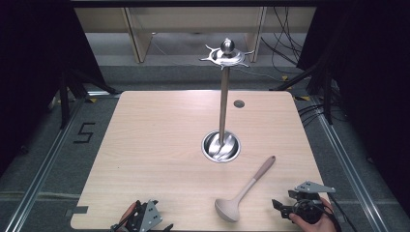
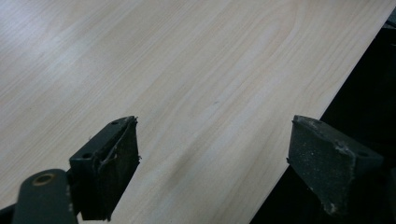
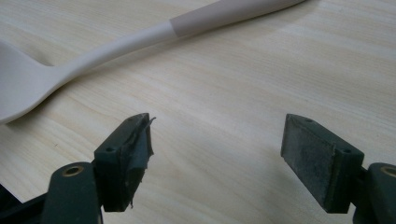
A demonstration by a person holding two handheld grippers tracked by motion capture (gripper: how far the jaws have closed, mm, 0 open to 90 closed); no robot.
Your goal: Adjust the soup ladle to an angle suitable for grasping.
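Lying flat on the pale wooden table [image 1: 159,145] is one ladle [image 1: 244,191], cream in the bowl and lower stem with a pinkish-beige sleeve over the upper handle; its bowl sits near the table's front edge and its handle runs up and to the right, away from the person; one steel utensil stand [image 1: 223,104] rises behind it, a single post set in a round dished base with a ring of hooks and a ball knob on top; nothing hangs from the hooks; one small round grommet [image 1: 239,103] is let into the tabletop near the far edge.

Two grippers are in hand at the front of the table, one to each side; the right gripper [image 1: 279,207] sits just right of the ladle's bowl, near it but apart; in the right gripper view its jaws stand wide and released over bare wood, and the ladle [image 3: 140,39] crosses the table beyond the fingertips, bowl to the left, sleeved handle to the upper right, clear of both pads; the left gripper [image 1: 162,228] rests at the front left, well apart from the ladle; in the left gripper view its jaws are likewise spread and grasp nothing, one over the wood, the other past the table's edge [image 2: 299,140].
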